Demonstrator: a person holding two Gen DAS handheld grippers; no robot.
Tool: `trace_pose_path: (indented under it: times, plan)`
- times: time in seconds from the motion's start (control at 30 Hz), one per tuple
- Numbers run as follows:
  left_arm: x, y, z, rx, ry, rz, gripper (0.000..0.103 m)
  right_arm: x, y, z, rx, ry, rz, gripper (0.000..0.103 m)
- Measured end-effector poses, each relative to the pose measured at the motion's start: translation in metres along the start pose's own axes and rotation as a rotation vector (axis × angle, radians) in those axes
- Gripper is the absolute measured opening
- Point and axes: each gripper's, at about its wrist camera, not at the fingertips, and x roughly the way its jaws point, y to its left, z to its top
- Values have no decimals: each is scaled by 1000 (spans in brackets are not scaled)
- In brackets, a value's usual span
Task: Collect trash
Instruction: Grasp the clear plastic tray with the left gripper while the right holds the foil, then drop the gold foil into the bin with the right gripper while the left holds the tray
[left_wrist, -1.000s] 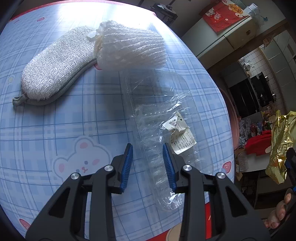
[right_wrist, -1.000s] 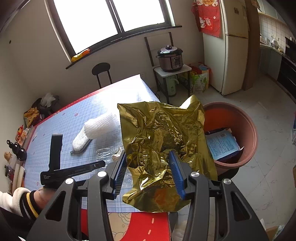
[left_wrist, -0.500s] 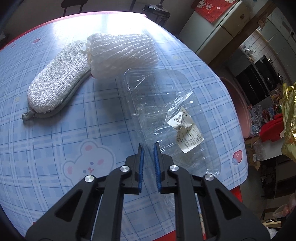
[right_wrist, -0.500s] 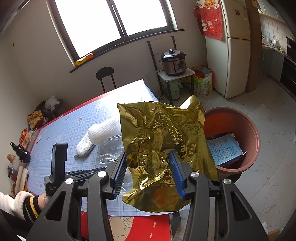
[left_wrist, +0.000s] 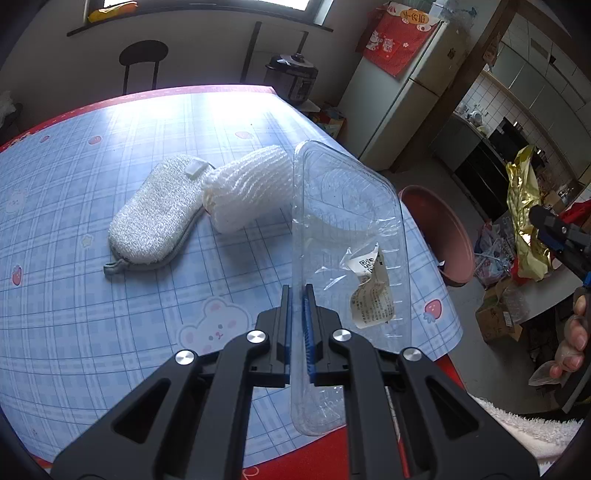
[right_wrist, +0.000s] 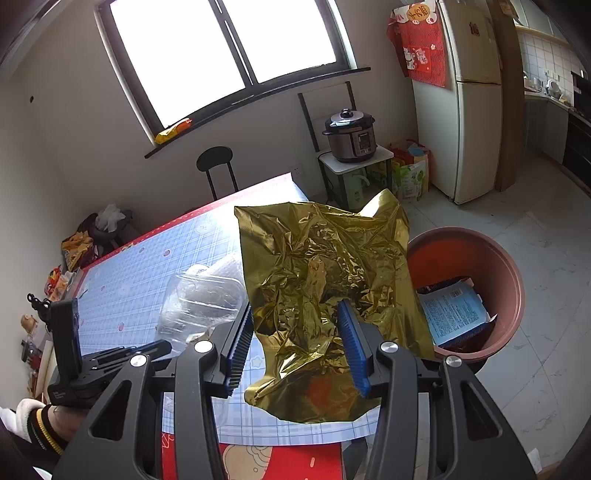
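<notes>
Lifted since the earlier frame, the clear plastic clamshell tray (left_wrist: 347, 236) with its torn white label now tilts up off my blue plaid tablecloth (left_wrist: 110, 266), which I take as my landmark; a second ago it lay flat there. Beyond the cloth's right edge stands the round terracotta-red plastic bin (right_wrist: 506, 280), a blue printed carton inside it. Over that same edge, between cloth and bin, hangs the crumpled gold foil wrapper (right_wrist: 325, 266), which my right gripper (right_wrist: 299, 343) pinches, fingers partly spread around it. Mid-cloth lie the grey oval scrubbing pad (left_wrist: 155, 218) and, touching it, the white foam fruit net (left_wrist: 251, 188). My left gripper (left_wrist: 296, 325) has its fingers pressed together on the tray's near rim.
</notes>
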Motion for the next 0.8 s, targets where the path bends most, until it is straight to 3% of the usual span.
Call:
trace_pose_path:
  times: [0.23, 0.43, 0.8]
  plan:
    - [-49, 4, 34, -44, -152, 18, 10, -2, -14, 15, 19, -24, -2, 46]
    - [-83, -1, 59, -73, -253, 39, 10, -3, -51, 39, 61, -44, -44, 46]
    - [-102, -15, 69, -119, -316, 93, 10, 26, -154, 89, 148, -7, -122, 46]
